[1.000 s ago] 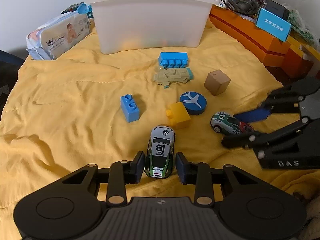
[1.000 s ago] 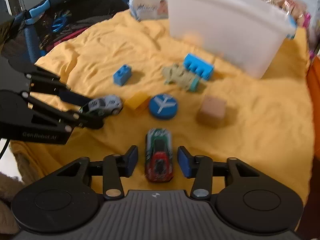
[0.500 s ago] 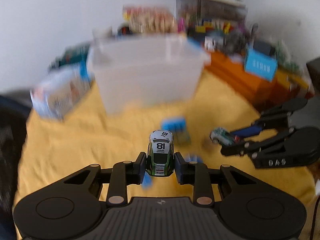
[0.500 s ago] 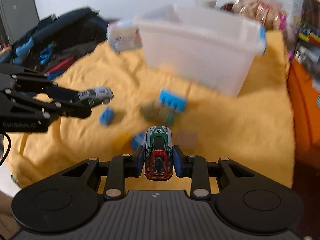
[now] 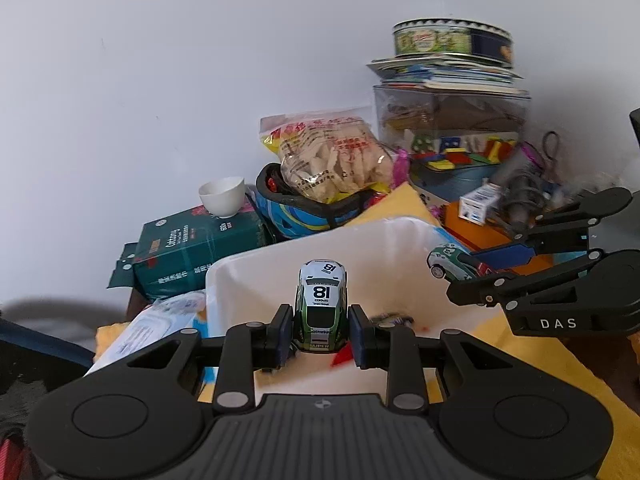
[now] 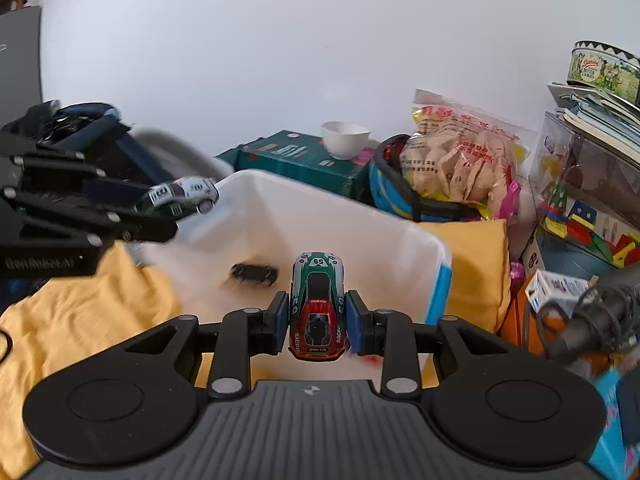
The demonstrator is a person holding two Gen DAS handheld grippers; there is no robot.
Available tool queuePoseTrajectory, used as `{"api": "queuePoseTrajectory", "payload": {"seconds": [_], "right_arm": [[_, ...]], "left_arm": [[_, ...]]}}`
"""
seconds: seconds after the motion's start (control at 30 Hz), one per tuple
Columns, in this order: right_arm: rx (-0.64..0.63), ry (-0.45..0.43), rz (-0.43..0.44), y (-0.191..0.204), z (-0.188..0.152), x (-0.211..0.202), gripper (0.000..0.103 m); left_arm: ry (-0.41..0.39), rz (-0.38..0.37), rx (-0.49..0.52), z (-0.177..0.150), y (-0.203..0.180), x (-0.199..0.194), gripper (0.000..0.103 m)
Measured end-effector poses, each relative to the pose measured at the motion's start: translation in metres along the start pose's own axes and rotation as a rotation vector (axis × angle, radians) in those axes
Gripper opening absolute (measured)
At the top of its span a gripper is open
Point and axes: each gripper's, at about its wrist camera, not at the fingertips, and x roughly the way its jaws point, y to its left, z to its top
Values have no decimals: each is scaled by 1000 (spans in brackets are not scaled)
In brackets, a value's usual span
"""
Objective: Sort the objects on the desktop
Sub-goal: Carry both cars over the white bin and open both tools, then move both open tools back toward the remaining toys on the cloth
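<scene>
Both toy cars are now hanging lifted over the white plastic bin (image 5: 248, 276).
Left gripper (image 5: 319, 334) is clamping the green-and-white number-81 car (image 5: 320, 304), right gripper (image 6: 317, 322) the red-and-green number-59 car (image 6: 317, 304); release remaining.

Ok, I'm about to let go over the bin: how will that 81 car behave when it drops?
The 81 car, held in the left gripper above the white bin, looks small and rigid, so probably light. Its wheels suggest it may roll on the smooth floor. It likely won't break.
</scene>
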Motion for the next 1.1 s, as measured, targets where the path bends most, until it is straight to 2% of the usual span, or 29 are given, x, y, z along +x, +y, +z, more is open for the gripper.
{"api": "queuePoseTrajectory", "payload": {"seconds": [0.13, 0.3, 0.37, 0.43, 0.57, 0.63, 0.67, 0.8, 0.87, 0.93, 1.03, 1.1], "right_arm": [[49, 48, -19, -10, 3, 31, 33], [90, 116, -24, -17, -1, 66, 35], [87, 124, -31, -16, -4, 68, 41], [79, 119, -33, -14, -5, 65, 43], [75, 90, -31, -14, -1, 54, 47], [73, 61, -32, -14, -1, 42, 53], [71, 49, -33, -13, 0, 37, 58], [51, 0, -21, -7, -6, 2, 60], [29, -20, -8, -3, -15, -13, 70], [-10, -42, -5, 4, -29, -29, 72], [-80, -14, -12, 16, -54, -40, 72], [-81, 41, 2, 21, -75, -38, 72]], "left_arm": [[51, 1, -19, -3, 10, 46, 33], [138, -22, -36, -18, 16, 82, 33], [134, -16, -45, -22, 16, 84, 36], [123, -20, -54, -24, 15, 79, 50], [81, -1, -42, -18, 12, 59, 54], [50, 6, -41, -15, 10, 43, 71], [33, 9, -45, -14, 9, 34, 74], [14, 12, -75, -21, 2, -3, 75], [28, 27, -97, -33, -1, -20, 80], [65, 51, -118, -49, -3, -32, 81], [119, 85, -159, -76, -7, -43, 81], [157, 71, -162, -95, -12, -47, 81]]}}
